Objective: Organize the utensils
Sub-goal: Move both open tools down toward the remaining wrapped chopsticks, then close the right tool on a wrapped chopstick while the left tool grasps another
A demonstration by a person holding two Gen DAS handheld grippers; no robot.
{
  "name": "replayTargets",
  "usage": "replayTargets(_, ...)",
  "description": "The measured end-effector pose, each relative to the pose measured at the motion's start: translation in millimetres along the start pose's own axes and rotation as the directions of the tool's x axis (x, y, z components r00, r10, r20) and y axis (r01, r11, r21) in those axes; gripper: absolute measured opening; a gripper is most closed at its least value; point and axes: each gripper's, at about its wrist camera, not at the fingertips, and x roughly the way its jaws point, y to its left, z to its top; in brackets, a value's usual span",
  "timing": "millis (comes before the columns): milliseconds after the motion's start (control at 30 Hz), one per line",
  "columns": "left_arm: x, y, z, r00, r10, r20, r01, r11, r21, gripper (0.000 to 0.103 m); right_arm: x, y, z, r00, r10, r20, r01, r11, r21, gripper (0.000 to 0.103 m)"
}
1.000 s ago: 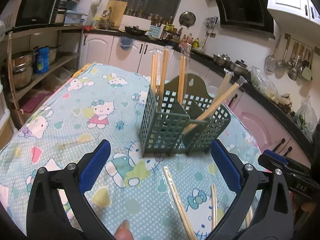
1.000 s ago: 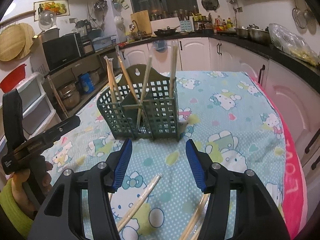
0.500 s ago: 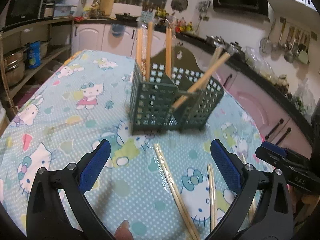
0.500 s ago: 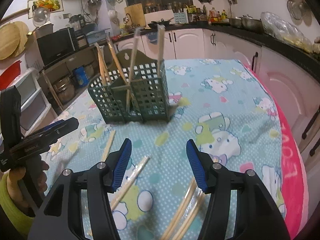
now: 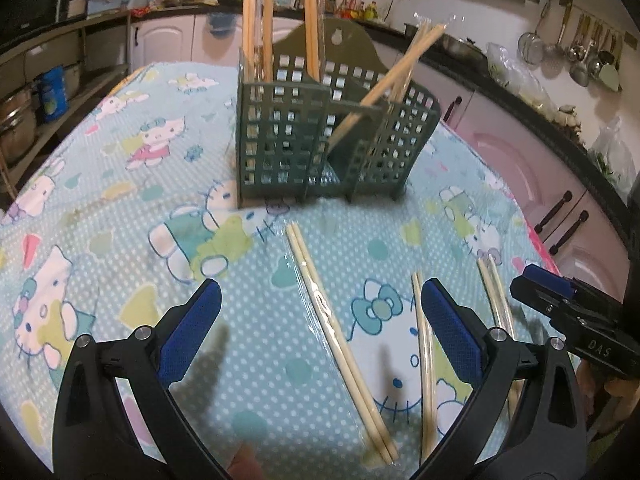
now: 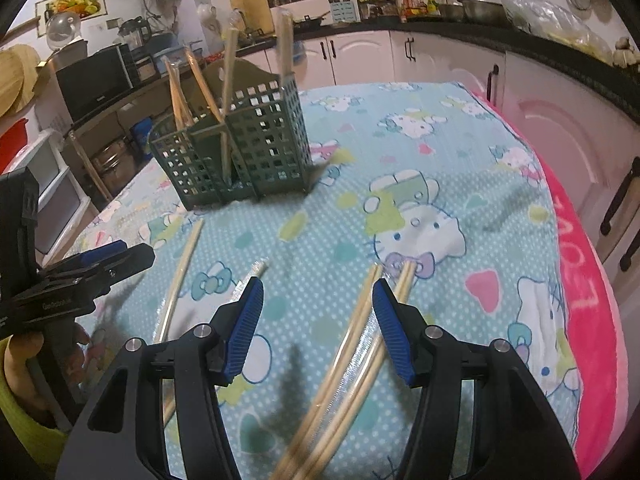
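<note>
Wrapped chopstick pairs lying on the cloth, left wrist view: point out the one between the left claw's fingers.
The long pair running diagonally from near the green holder. It lies midway inside the open left claw; the others lie further right.

Green lattice utensil holder (image 5: 332, 136) upright holding chopsticks, wrapped chopsticks (image 5: 340, 328) flat on tablecloth

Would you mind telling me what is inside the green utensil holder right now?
The green utensil holder holds several wrapped chopstick pairs: some upright in its left compartment, one leaning in the right. Their lower ends are partly hidden by the grid walls, and the compartment floors cannot be seen.
</note>
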Motion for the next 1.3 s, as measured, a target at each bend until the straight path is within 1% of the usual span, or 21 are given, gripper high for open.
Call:
replayTargets(100, 7, -1, -4, 0.999, 0.004, -0.035, -0.004, 1.0, 0.003, 0.091, 5, -4, -2, 1.0, -0.004, -0.019, 0.004, 1.0, 0.008, 0.055)
replayTargets(167, 12, -1, -7, 0.998, -0.002, -0.056, 0.002, 1.0, 0.002, 0.089, 9, -6, -3, 0.999, -0.012, -0.031, 0.012, 1.0, 0.009, 0.055)
replayTargets(267, 18, -1, -10, 0.997, -0.007, -0.083, 0.007, 1.0, 0.001, 0.081, 14, -9, -3, 0.999, -0.014, -0.044, 0.015, 1.0, 0.008, 0.054)
replayTargets(333, 21, 0, -10, 0.996, -0.015, -0.089, 0.015, 1.0, -0.01, 0.073, 17, -9, -2, 0.999, -0.014, -0.05, 0.014, 1.0, 0.002, 0.054)
replayTargets(367, 23, 2, -11, 0.995, -0.022, -0.095, 0.02, 1.0, -0.022, 0.07, 19, -9, -1, 0.998, -0.018, -0.053, 0.018, 1.0, -0.001, 0.053)
replayTargets(400, 24, 3, -11, 0.994, -0.031, -0.102, 0.028, 0.999, -0.031, 0.065, 21, -10, -1, 0.998, -0.02, -0.057, 0.02, 1.0, -0.002, 0.052)
replayTargets(433, 27, 5, -11, 0.993, -0.045, -0.112, 0.04, 0.998, -0.046, 0.062, 23, -10, 0, 0.998, -0.021, -0.059, 0.021, 1.0, -0.003, 0.048)
replayTargets(567, 33, 9, -6, 0.991, -0.048, -0.123, 0.041, 0.997, -0.063, 0.056, 29, -11, 4, 0.997, -0.033, -0.072, 0.032, 0.999, -0.009, 0.046)
replayTargets(767, 47, 14, 11, 0.987, -0.049, -0.15, 0.036, 0.995, -0.089, 0.048, 42, -15, 9, 0.993, -0.054, -0.107, 0.053, 0.999, -0.013, 0.044)
replayTargets(833, 51, 15, 15, 0.987, -0.051, -0.155, 0.037, 0.995, -0.097, 0.043, 48, -18, 10, 0.991, -0.051, -0.121, 0.051, 0.999, -0.004, 0.043)
replayTargets(1000, 63, 20, 24, 0.985, -0.058, -0.165, 0.038, 0.992, -0.123, 0.037, 58, -20, 11, 0.987, -0.058, -0.149, 0.06, 0.998, 0.006, 0.04)
replayTargets(1100, 68, 21, 29, 0.984, -0.057, -0.172, 0.035, 0.991, -0.129, 0.036, 63, -20, 13, 0.985, -0.068, -0.16, 0.07, 0.998, 0.005, 0.04)
replayTargets(1233, 74, 19, 35, 0.982, -0.039, -0.182, 0.018, 0.993, -0.113, 0.035, 70, -20, 18, 0.982, -0.076, -0.17, 0.078, 0.997, 0.003, 0.04)
replayTargets(1300, 76, 19, 37, 0.982, -0.033, -0.186, 0.013, 0.994, -0.108, 0.035, 74, -20, 21, 0.981, -0.083, -0.176, 0.084, 0.996, 0.001, 0.037)
